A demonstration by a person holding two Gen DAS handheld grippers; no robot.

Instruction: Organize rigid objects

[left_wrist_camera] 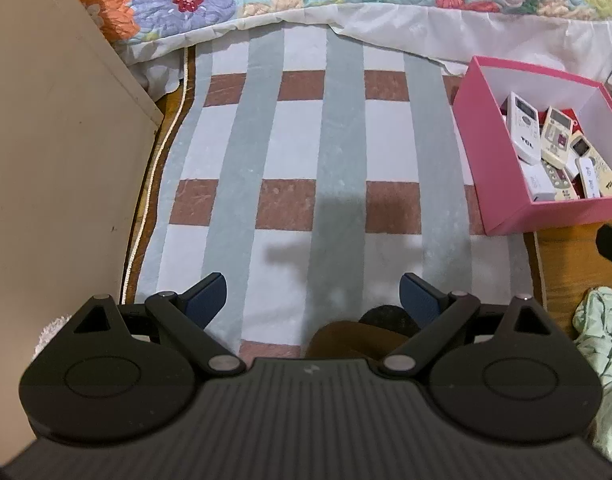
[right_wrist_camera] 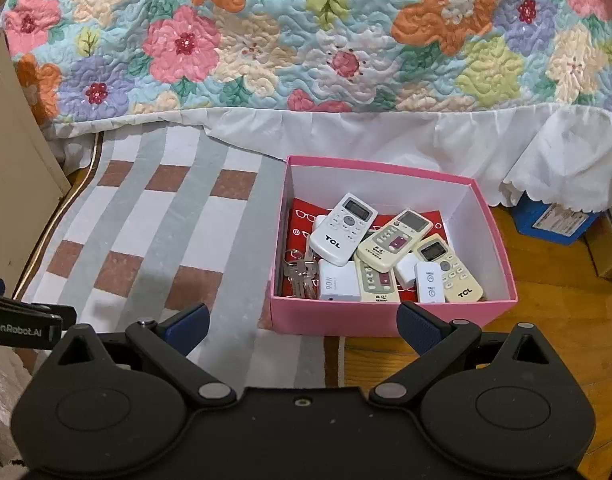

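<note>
Box: pink box [right_wrist_camera: 390,316] of remotes [right_wrist_camera: 343,229], just ahead of right tongs [right_wrist_camera: 302,320]
Right tongs: wide, empty
Left tongs [left_wrist_camera: 312,300]: wide, empty, over rug [left_wrist_camera: 290,152]

The left tool [left_wrist_camera: 313,295] is showing a ribbed black housing, round silver pivot pins and blue-padded fingers [left_wrist_camera: 208,295]. The right tool [right_wrist_camera: 303,325] is wearing matching black linkages and blue pads [right_wrist_camera: 418,326], one small screw at twelve o'clock on its housing.

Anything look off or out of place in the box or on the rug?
Nothing damaged or spilled. The pink box holds remotes, a white charger and keys piled loosely, overlapping at mixed angles, not aligned. The striped rug lies flat. Both claws, left and right, are open and hold nothing.
</note>
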